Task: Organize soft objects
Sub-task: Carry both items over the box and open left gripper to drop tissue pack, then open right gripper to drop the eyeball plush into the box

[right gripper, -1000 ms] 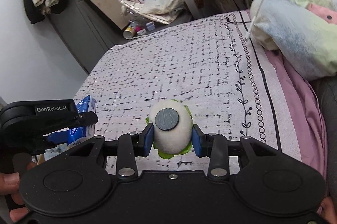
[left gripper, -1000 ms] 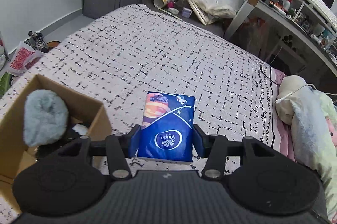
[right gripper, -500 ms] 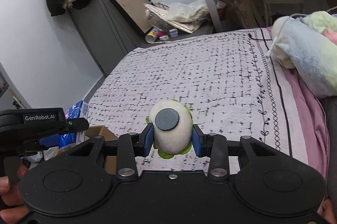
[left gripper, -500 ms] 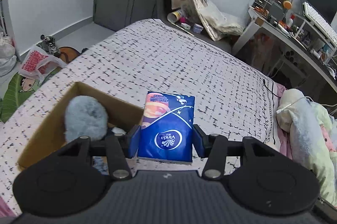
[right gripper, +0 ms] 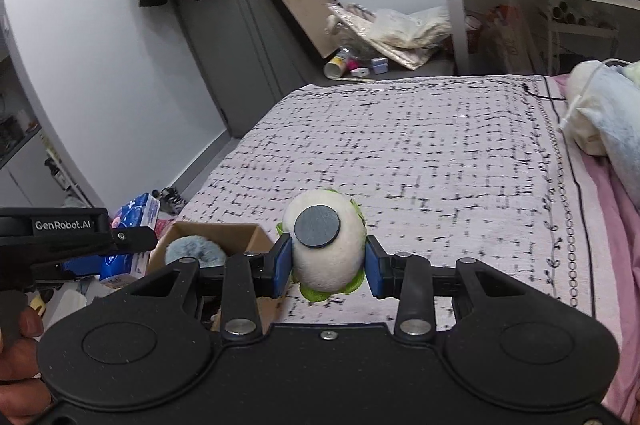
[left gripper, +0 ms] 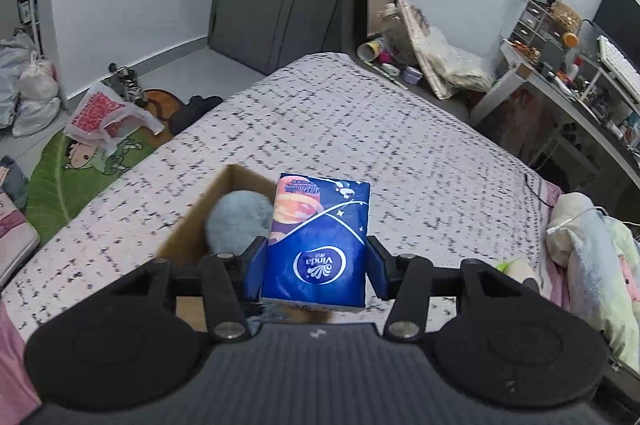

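Left hand-held gripper is clamped on the blue tissue pack, pads pressing its long sides, pack upright and lifted clear of the bed; side grip likely chosen because the soft pack gives under the pads and sits square. Right hand-held gripper is closed on the white plush toy with green trim, dark round patch facing the camera, also held off the bed. Cardboard box lies on the bed just beyond and left of the tissue pack, with a grey-blue fluffy ball already inside. Judgement: both items are carried toward the box for drop-off; box is partly filled, so release should be over free space beside the ball
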Action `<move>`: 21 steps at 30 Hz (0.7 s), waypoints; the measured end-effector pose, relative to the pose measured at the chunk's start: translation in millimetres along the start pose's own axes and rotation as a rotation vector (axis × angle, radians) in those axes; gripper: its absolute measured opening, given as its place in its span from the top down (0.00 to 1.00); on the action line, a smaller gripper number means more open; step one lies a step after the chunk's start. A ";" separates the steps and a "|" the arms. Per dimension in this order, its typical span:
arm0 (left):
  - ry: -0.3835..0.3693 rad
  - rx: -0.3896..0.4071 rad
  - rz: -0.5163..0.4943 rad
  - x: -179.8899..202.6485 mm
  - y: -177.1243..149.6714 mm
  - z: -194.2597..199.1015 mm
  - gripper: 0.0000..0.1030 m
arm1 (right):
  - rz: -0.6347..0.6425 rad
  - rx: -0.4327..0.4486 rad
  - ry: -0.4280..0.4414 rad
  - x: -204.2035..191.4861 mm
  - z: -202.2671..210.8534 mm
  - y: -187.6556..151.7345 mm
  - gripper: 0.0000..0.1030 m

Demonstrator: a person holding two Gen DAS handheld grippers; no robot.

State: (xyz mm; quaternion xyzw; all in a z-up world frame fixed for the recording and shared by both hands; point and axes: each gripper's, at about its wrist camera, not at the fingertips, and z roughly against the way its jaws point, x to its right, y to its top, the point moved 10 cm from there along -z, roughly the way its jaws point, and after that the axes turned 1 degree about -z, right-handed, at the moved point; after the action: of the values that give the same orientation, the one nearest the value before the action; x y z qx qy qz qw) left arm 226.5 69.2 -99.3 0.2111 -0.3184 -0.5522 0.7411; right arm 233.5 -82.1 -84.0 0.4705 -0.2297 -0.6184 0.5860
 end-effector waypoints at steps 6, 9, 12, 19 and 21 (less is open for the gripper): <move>0.026 -0.038 0.018 -29.6 -7.2 -3.6 0.51 | 0.021 -0.001 0.025 -23.1 -2.4 -3.7 0.64; 0.045 -0.057 0.022 -41.8 -12.6 -6.3 0.50 | 0.028 -0.002 0.043 -33.2 -4.4 -6.3 0.64; 0.052 -0.065 0.028 -51.0 -18.2 -7.7 0.51 | 0.045 -0.005 0.050 -42.4 -8.4 -9.7 0.64; 0.099 -0.098 0.010 -66.5 -23.2 -14.5 0.47 | 0.039 -0.017 0.081 -59.2 -16.7 -18.7 0.64; 0.113 -0.109 -0.006 -68.7 -23.4 -15.6 0.45 | 0.030 -0.022 0.098 -64.4 -18.1 -19.5 0.64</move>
State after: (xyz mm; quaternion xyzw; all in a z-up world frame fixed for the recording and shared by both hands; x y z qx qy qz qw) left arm 208.6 127.1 -142.3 0.2020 -0.2451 -0.5582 0.7665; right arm 230.6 -12.6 -88.3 0.4901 -0.2010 -0.5882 0.6110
